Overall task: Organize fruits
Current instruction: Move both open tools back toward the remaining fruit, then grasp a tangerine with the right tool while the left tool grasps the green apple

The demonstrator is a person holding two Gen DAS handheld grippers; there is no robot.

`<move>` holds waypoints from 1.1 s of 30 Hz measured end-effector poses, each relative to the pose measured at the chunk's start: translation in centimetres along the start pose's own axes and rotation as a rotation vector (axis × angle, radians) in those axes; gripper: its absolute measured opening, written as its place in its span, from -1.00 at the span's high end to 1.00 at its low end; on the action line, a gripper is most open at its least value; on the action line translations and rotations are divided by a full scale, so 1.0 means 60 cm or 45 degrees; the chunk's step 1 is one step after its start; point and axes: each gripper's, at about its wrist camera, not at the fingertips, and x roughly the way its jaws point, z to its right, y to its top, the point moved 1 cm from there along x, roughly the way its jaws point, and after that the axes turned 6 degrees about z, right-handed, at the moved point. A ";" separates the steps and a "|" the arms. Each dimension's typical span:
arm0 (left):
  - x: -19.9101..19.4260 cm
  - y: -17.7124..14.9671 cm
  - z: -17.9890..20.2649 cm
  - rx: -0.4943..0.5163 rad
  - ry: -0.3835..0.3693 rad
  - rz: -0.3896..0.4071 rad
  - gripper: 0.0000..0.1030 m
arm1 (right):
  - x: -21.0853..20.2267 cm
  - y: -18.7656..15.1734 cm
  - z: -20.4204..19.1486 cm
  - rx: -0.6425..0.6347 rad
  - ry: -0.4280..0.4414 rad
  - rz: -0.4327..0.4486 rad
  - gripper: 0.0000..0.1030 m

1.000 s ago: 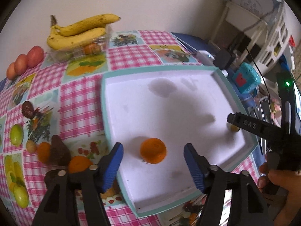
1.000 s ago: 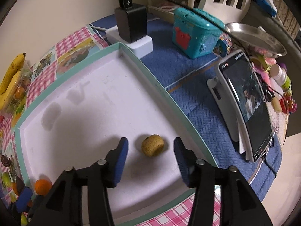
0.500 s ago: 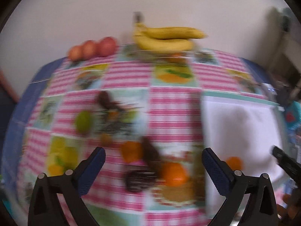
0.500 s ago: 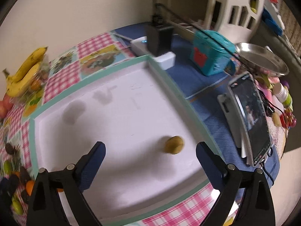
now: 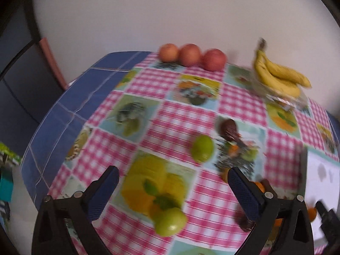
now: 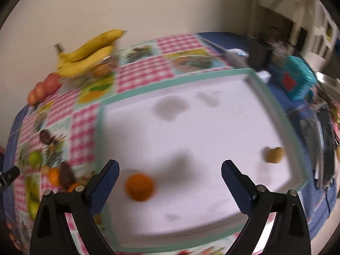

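My left gripper (image 5: 172,182) is open and empty above the checked tablecloth (image 5: 187,114). A green fruit (image 5: 170,222) lies just below its fingertips, a second green fruit (image 5: 203,148) farther ahead, next to a dark brown fruit (image 5: 227,127). Small orange fruits (image 5: 260,186) show behind the right finger. My right gripper (image 6: 170,175) is open and empty over the white tray (image 6: 170,82). An orange (image 6: 139,187) lies in the tray near the left finger. A small brownish-yellow fruit (image 6: 273,155) lies by the tray's right rim.
Three red apples (image 5: 191,55) and a banana bunch (image 5: 278,78) on a clear box sit along the wall. A teal toy box (image 6: 297,82), a charger and a phone stand lie right of the tray. The table's blue left edge (image 5: 70,110) drops off.
Both grippers opened wide and pulled back from the fruits in the tray. My left gripper swung left over the tablecloth. My right gripper backed off and turned left; both fruits stay in the tray.
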 end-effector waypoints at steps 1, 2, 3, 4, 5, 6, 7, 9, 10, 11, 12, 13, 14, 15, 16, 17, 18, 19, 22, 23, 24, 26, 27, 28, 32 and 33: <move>0.002 0.004 -0.015 -0.030 0.002 0.006 -1.00 | 0.003 -0.001 -0.012 -0.018 0.022 -0.005 -0.88; 0.006 0.008 -0.026 -0.051 0.004 0.005 -1.00 | 0.008 -0.004 -0.032 -0.051 0.062 -0.026 -0.88; 0.008 0.011 -0.040 -0.079 0.005 0.003 -1.00 | 0.011 -0.007 -0.045 -0.076 0.079 -0.045 -0.88; 0.009 0.012 -0.053 -0.103 0.003 0.008 -1.00 | 0.012 -0.010 -0.058 -0.101 0.086 -0.056 -0.88; 0.009 0.013 -0.062 -0.121 0.000 0.015 -1.00 | 0.013 -0.012 -0.072 -0.130 0.090 -0.060 -0.88; 0.009 0.014 -0.073 -0.137 0.001 0.024 -1.00 | 0.014 -0.014 -0.087 -0.162 0.101 -0.060 -0.88; 0.010 0.014 -0.082 -0.148 0.006 0.031 -1.00 | 0.014 -0.015 -0.101 -0.188 0.120 -0.061 -0.88; 0.015 0.014 -0.093 -0.161 -0.001 0.039 -1.00 | 0.013 -0.018 -0.122 -0.204 0.158 -0.067 -0.88; 0.017 0.012 -0.099 -0.174 -0.015 0.041 -1.00 | 0.012 -0.019 -0.129 -0.202 0.181 -0.070 -0.88; 0.019 0.010 -0.104 -0.185 -0.029 0.041 -1.00 | 0.011 -0.020 -0.136 -0.198 0.199 -0.072 -0.88; 0.021 0.006 -0.109 -0.194 -0.045 0.040 -1.00 | 0.010 -0.021 -0.143 -0.197 0.218 -0.074 -0.88; 0.023 0.002 -0.112 -0.199 -0.060 0.038 -1.00 | 0.009 -0.021 -0.150 -0.199 0.229 -0.072 -0.88; 0.026 -0.002 -0.116 -0.206 -0.065 0.030 -1.00 | 0.008 -0.021 -0.154 -0.203 0.230 -0.067 -0.88; 0.029 -0.005 -0.117 -0.212 -0.068 0.021 -1.00 | 0.006 -0.020 -0.159 -0.208 0.226 -0.060 -0.88; 0.033 -0.009 -0.118 -0.218 -0.074 0.002 -1.00 | 0.005 -0.019 -0.162 -0.209 0.223 -0.053 -0.88; 0.038 -0.014 -0.118 -0.224 -0.091 -0.025 -1.00 | 0.003 -0.018 -0.165 -0.204 0.223 -0.043 -0.88; 0.040 -0.018 -0.118 -0.229 -0.114 -0.042 -1.00 | 0.003 -0.016 -0.164 -0.202 0.227 -0.038 -0.87; 0.044 -0.022 -0.115 -0.235 -0.145 -0.073 -1.00 | 0.001 -0.015 -0.165 -0.199 0.232 -0.031 -0.86; 0.051 -0.036 -0.100 -0.219 -0.177 -0.126 -1.00 | -0.008 -0.011 -0.166 -0.199 0.254 -0.005 -0.63; 0.052 -0.040 -0.093 -0.194 -0.167 -0.136 -1.00 | -0.010 -0.010 -0.167 -0.200 0.256 -0.002 -0.59; 0.054 -0.045 -0.086 -0.161 -0.152 -0.147 -1.00 | -0.010 -0.010 -0.167 -0.201 0.259 -0.006 -0.57; 0.055 -0.053 -0.077 -0.143 -0.153 -0.167 -1.00 | -0.006 -0.012 -0.168 -0.198 0.271 -0.027 -0.55; 0.056 -0.056 -0.077 -0.146 -0.165 -0.181 -1.00 | -0.004 -0.013 -0.168 -0.194 0.277 -0.040 -0.45; 0.059 -0.060 -0.075 -0.152 -0.181 -0.200 -1.00 | -0.002 -0.014 -0.168 -0.192 0.278 -0.050 -0.31; 0.069 -0.077 -0.071 -0.170 -0.197 -0.271 -0.98 | 0.014 -0.027 -0.171 -0.214 0.266 -0.120 -0.23; 0.073 -0.081 -0.070 -0.183 -0.210 -0.292 -0.98 | 0.019 -0.031 -0.173 -0.219 0.266 -0.144 -0.19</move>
